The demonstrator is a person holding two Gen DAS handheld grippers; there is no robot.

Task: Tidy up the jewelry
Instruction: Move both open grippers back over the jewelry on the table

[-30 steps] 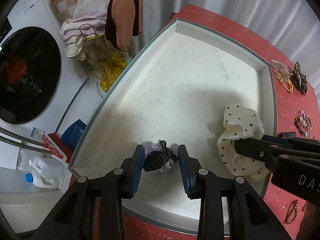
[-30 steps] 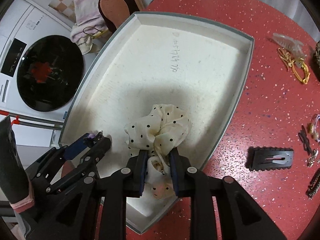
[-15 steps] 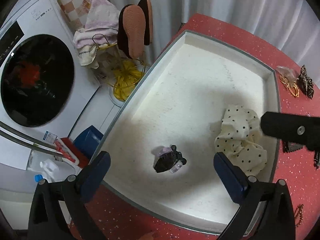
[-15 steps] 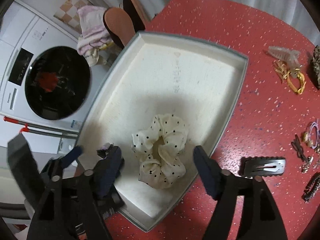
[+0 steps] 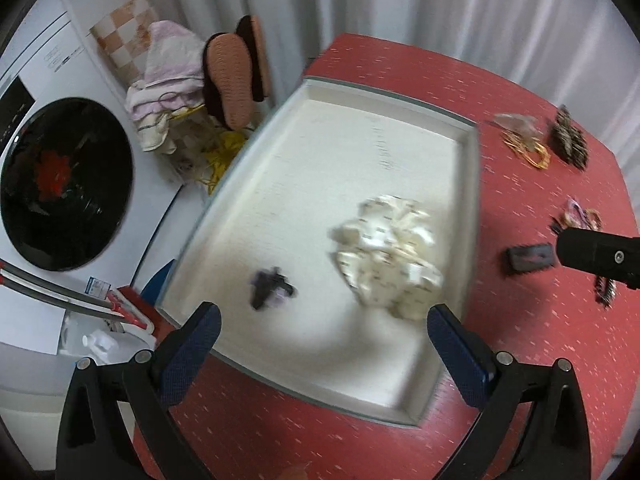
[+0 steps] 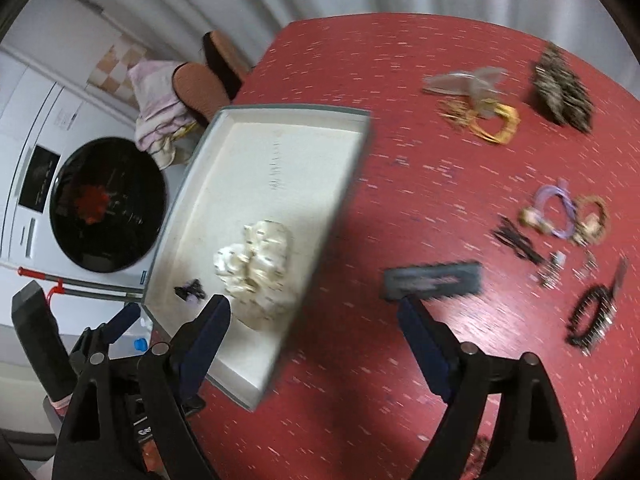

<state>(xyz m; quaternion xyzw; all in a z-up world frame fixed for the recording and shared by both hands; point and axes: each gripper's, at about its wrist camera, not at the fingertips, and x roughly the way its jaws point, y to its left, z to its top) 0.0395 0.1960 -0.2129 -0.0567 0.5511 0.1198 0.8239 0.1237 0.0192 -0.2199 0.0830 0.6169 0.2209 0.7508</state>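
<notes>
Scrunchie (image 5: 390, 256) lies near the tray (image 5: 474, 200) rim.

- Tray (image 5: 474, 184): a short line of dark handwritten marks runs along its white floor near the far right wall, too blurred to read.
- Washing machine (image 6: 44, 148): small print on the white panel above the door and on the dark control strip, none of it legible.
- Small blue-and-white sticker (image 5: 97, 287) on the machine's front below the round door: print too small to make out.
- Nothing else carries readable text, brand or number.
</notes>
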